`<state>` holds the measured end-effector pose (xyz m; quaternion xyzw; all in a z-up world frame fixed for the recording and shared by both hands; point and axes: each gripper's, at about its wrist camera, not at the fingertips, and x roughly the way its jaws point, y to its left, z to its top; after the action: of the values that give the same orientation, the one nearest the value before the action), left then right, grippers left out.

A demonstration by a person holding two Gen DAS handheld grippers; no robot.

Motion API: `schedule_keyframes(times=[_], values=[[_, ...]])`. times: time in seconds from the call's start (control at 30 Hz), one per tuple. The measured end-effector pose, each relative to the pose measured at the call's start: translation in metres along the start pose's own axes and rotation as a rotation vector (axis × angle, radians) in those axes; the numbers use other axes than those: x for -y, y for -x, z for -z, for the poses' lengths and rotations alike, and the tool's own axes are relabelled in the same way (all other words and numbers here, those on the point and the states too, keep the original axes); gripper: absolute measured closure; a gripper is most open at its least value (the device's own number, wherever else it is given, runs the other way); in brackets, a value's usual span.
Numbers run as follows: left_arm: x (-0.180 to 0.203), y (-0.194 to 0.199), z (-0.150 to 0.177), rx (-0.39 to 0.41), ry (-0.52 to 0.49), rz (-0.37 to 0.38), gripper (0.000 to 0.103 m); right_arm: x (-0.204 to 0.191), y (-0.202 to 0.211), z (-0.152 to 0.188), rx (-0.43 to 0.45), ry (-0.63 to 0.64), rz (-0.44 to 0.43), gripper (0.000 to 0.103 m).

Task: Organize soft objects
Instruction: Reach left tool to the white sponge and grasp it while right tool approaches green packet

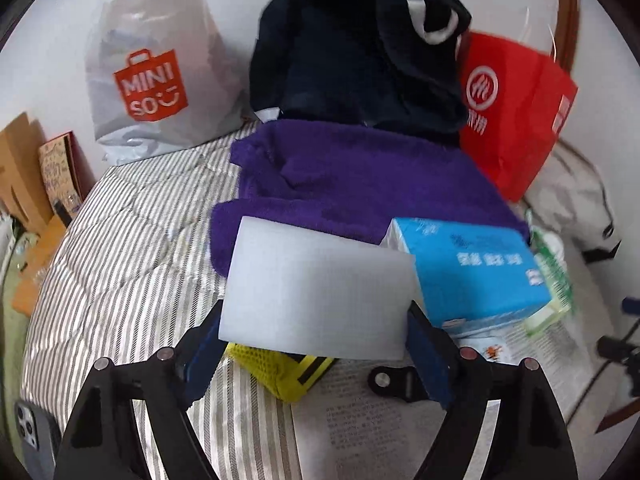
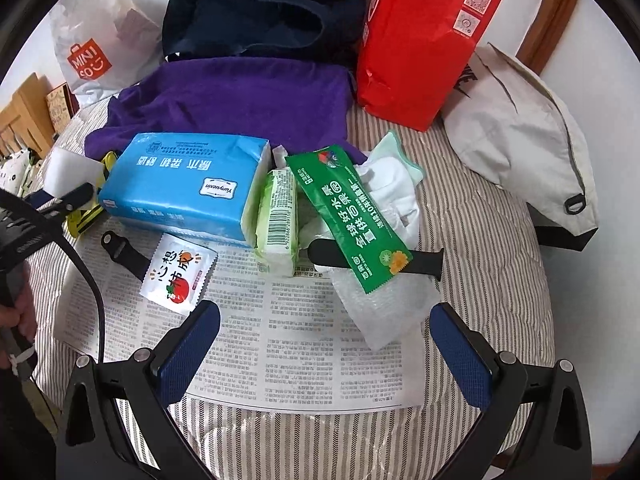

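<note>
White foam, a rectangular block (image 1: 316,292), sits between the blue pads of the left gripper (image 1: 314,354), both pads flush against its sides; the block is held clear above a yellow mesh item (image 1: 280,372) and the newspaper (image 1: 360,432) beneath. From the right wrist view the same block (image 2: 72,168) appears at far left, beside the blue tissue pack (image 2: 184,184), with the left gripper (image 2: 76,196) closed around it.

Right gripper (image 2: 324,344): jaws stand wide apart with nothing between them, hovering over the newspaper (image 2: 296,340), which is spread on a striped quilt (image 2: 480,240).

Soft objects observed on the quilt:
- purple towel (image 2: 240,100), spread flat behind the tissue pack and partly under it;
- dark navy garment (image 2: 256,12), heaped behind the towel;
- small green tissue packet (image 2: 278,224), touching the right end of the blue pack;
- white cloth with a pale green edge (image 2: 396,188), just right of that packet;
- bubble wrap piece (image 2: 380,308), near the right pad.

Other items: a green printed sachet (image 2: 352,220) lying diagonally over a black strap (image 2: 424,260); a small white sachet with a tomato picture (image 2: 180,276); a red paper bag (image 2: 416,36) standing upright; a grey plastic bag (image 2: 88,44) at rear left; a pale canvas bag (image 2: 516,132) at right (brand mark partly hidden). A hand (image 2: 18,312) shows at the left edge.
</note>
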<state>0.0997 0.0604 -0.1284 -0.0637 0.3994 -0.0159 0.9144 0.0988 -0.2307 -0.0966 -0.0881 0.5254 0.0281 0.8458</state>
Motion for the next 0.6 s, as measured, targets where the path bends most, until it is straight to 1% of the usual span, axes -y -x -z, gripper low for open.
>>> schedule_keyframes(times=[0.07,0.17,0.33,0.47,0.6], values=[[-0.004,0.007,-0.001,0.005,0.032,0.001,0.021,-0.001,-0.001,0.001,-0.001,0.002,-0.006,0.0],[-0.009,0.015,-0.002,0.004,0.07,0.029,0.021,-0.002,-0.001,0.002,0.0,0.005,-0.015,0.0],[-0.006,0.022,-0.006,0.003,0.068,-0.006,0.021,-0.003,-0.002,0.006,-0.001,0.006,-0.022,0.0],[-0.006,0.029,-0.008,-0.002,0.087,-0.009,0.022,0.004,-0.002,0.009,0.006,-0.012,-0.028,0.0],[-0.008,0.039,-0.007,0.009,0.111,0.014,0.022,0.021,-0.002,0.01,0.034,-0.047,-0.032,0.0]])
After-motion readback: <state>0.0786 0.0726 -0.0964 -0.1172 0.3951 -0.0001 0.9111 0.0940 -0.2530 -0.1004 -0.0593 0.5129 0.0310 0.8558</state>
